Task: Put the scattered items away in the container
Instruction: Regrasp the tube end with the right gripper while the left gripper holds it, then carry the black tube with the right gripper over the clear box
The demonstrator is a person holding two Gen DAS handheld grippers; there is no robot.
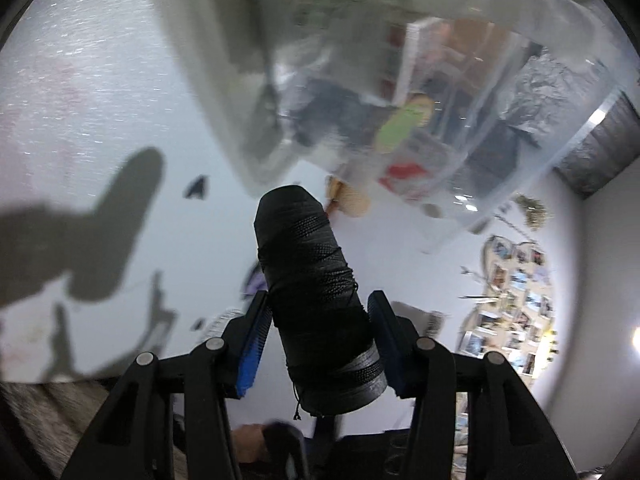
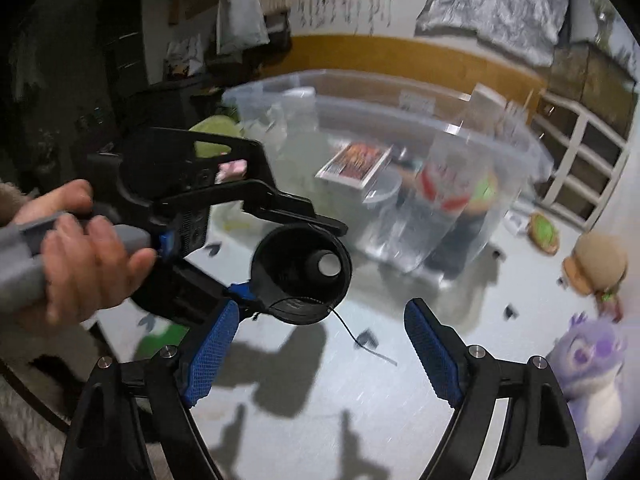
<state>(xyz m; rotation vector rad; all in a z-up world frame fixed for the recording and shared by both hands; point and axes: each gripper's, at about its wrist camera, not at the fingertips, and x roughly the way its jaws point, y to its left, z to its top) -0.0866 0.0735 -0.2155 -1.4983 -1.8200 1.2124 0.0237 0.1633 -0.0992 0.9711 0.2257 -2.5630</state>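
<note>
A black thread spool [image 1: 308, 280] stands between the blue pads of my left gripper [image 1: 318, 300], which is shut on its lower half. The clear plastic container [image 1: 400, 80] looms just ahead and above, blurred, with green and red items inside. In the right wrist view a hand holds the left gripper [image 2: 292, 264] with the spool [image 2: 300, 276] seen from its hollow end, a loose thread trailing down. My right gripper [image 2: 324, 306] sits below and in front of it, open, with nothing between its fingers. The container [image 2: 400, 120] stands beyond on the white table.
A purple plush toy [image 2: 588, 368], a tan round plush [image 2: 596, 264] and a green item [image 2: 544, 232] lie at the right of the table. Small black bits [image 2: 368, 338] are scattered on the white top. A flat printed box [image 2: 356, 164] lies inside the container.
</note>
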